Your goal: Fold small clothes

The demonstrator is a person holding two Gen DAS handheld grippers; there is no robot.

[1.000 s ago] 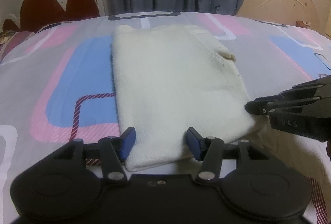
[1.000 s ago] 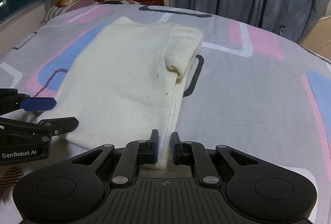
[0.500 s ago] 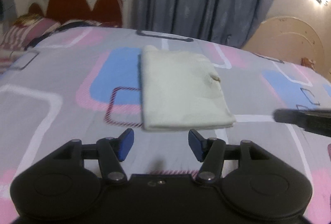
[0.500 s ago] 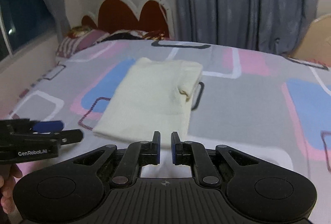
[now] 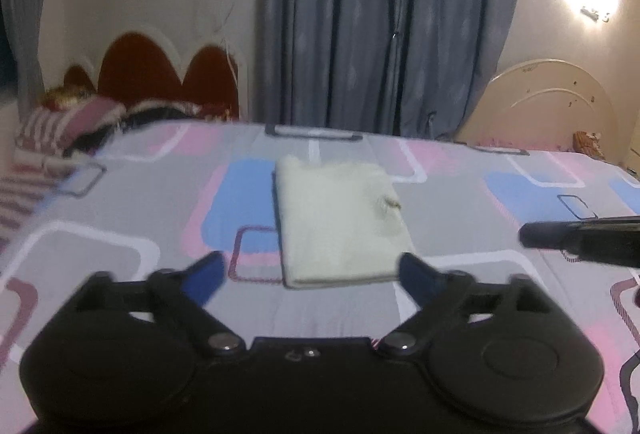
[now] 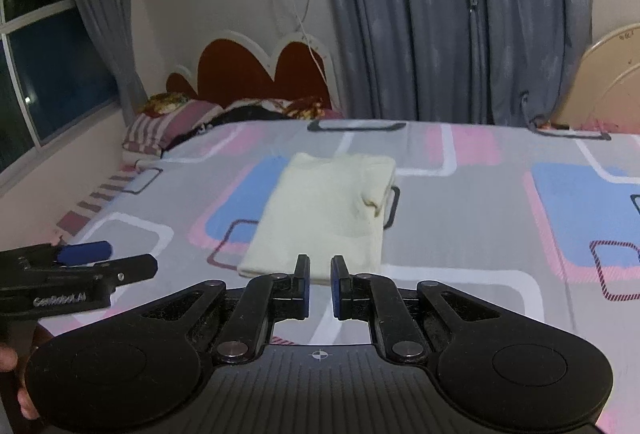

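Note:
A cream knitted garment [image 5: 340, 226] lies folded into a flat rectangle on the patterned bed sheet [image 5: 152, 218]; it also shows in the right wrist view [image 6: 324, 218]. My left gripper [image 5: 310, 276] is open and empty, held back from the garment's near edge. My right gripper [image 6: 320, 284] has its jaws nearly closed with a small gap and holds nothing, also back from the garment. The left gripper shows at the lower left of the right wrist view [image 6: 104, 262]; the right gripper's tip [image 5: 560, 236] shows at the right of the left wrist view.
A red scalloped headboard [image 6: 256, 73] and striped pillows [image 6: 168, 125] stand at the far left of the bed. Grey curtains [image 6: 440, 17] hang behind. A cream headboard [image 5: 548, 105] stands at the far right. A window [image 6: 44, 73] is on the left wall.
Both grippers have pulled back and risen away from the folded garment, which now lies alone on the sheet. The left gripper's jaws have opened wider.

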